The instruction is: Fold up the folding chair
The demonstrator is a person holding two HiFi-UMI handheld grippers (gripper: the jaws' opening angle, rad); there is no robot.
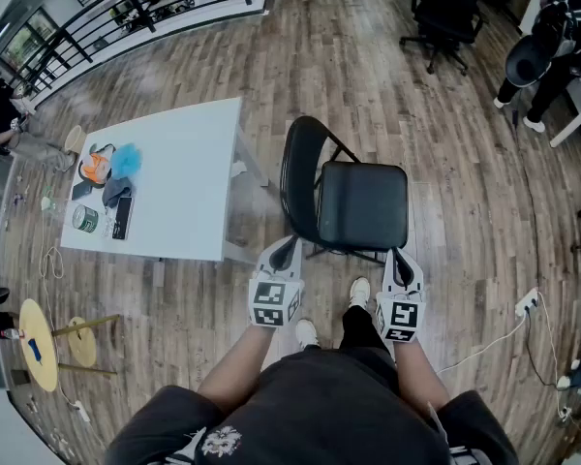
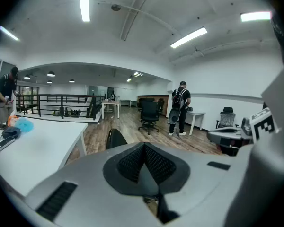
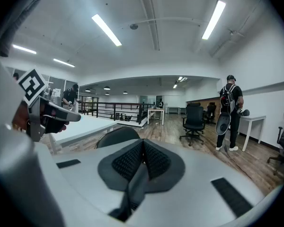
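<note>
The left gripper [image 2: 145,167] has its jaws squeezed tight together, with nothing between them. The right gripper [image 3: 143,162] is the same: clenched and empty.

Just past the two tips is the folding chair [image 1: 361,204]. It stands open on the wood floor [image 1: 445,114], right in front of the person's shoes. Its black seat [image 1: 363,177] is flat and its backrest [image 1: 289,177] stands up on the side near the white desk [image 1: 189,177]. The tips are near the chair, but they do not seem to touch it.

I think this step is the reach in for a hold. To do it well, the jaws need to open first (shut jaws cannot grab). Then one could take the backrest and the other the free edge of the seat. The seat should swing up slowly, so the legs do not slide on the floor.

Both arms are held low and bent in front of the body. The grippers sit side by side, well apart, and point forward and a little down.
</note>
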